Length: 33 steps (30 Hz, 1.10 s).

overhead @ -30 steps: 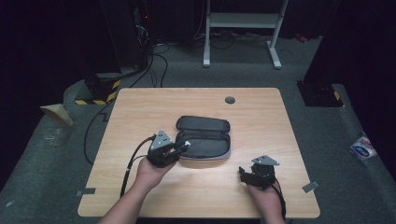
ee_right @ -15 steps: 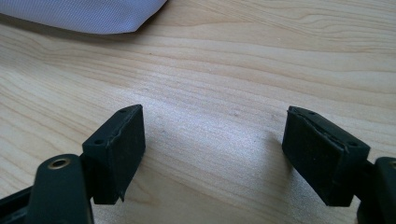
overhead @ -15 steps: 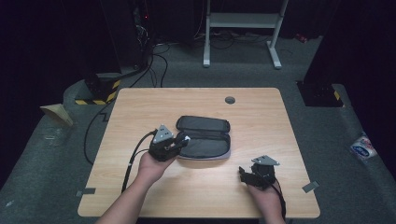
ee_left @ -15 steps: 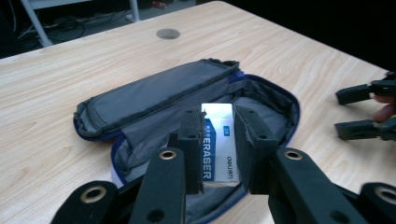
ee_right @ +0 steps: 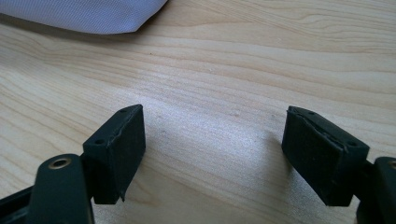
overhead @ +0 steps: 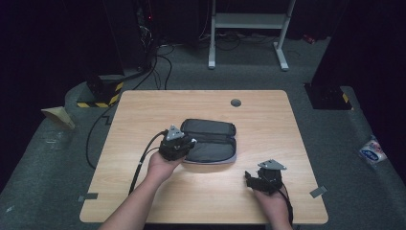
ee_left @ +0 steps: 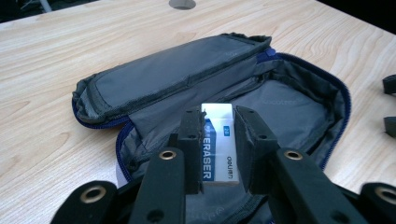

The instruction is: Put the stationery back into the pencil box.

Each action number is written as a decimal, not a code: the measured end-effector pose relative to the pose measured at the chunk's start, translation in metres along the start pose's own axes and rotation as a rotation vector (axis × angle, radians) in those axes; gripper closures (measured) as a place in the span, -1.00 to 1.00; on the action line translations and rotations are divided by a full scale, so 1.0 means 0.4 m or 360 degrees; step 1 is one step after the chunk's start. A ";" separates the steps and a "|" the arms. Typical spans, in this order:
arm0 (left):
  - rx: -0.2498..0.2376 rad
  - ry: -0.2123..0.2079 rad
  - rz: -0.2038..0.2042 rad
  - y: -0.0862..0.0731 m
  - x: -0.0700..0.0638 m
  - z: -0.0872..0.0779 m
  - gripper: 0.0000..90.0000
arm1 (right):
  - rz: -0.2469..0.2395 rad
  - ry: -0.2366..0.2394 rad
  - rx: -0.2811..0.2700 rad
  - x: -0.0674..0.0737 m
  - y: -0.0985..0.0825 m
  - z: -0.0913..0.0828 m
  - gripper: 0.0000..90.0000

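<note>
The left tool [ee_left: 217, 140], pinching an eraser [ee_left: 218, 144], has dropped over the open pencil case [ee_left: 280, 102]; the right tool [ee_right: 212, 154] rests spread on bare desk [ee_right: 224, 70].

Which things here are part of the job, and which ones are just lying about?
Part of the job:
- eraser, clamped in the left hand-held gripper
- open pencil case, just beneath it

Just lying about:
- right hand-held gripper, open and empty on the table
- packet on the floor
</note>
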<state>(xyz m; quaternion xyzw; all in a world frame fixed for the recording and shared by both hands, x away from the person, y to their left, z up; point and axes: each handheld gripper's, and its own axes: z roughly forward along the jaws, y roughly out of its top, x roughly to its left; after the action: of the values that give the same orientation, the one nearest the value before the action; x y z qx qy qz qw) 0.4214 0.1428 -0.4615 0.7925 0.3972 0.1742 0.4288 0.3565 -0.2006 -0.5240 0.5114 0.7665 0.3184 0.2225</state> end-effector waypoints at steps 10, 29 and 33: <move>0.0102 0.0007 0.0012 -0.014 -0.009 0.043 0.61 | -0.0004 0.0000 -0.0001 0.000 0.000 0.000 -0.53; 0.0148 0.0013 0.0016 -0.027 -0.016 0.066 0.44 | -0.0004 0.0001 -0.0002 0.000 0.000 0.000 -0.53; 0.0129 0.0003 0.0009 -0.025 -0.015 0.061 0.36 | -0.0004 0.0001 -0.0001 0.000 0.000 0.000 -0.53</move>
<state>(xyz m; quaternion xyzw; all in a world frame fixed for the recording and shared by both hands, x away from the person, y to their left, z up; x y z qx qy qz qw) 0.4280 0.1279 -0.4832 0.8102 0.4019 0.1599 0.3956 0.3565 -0.2007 -0.5241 0.5104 0.7670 0.3186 0.2229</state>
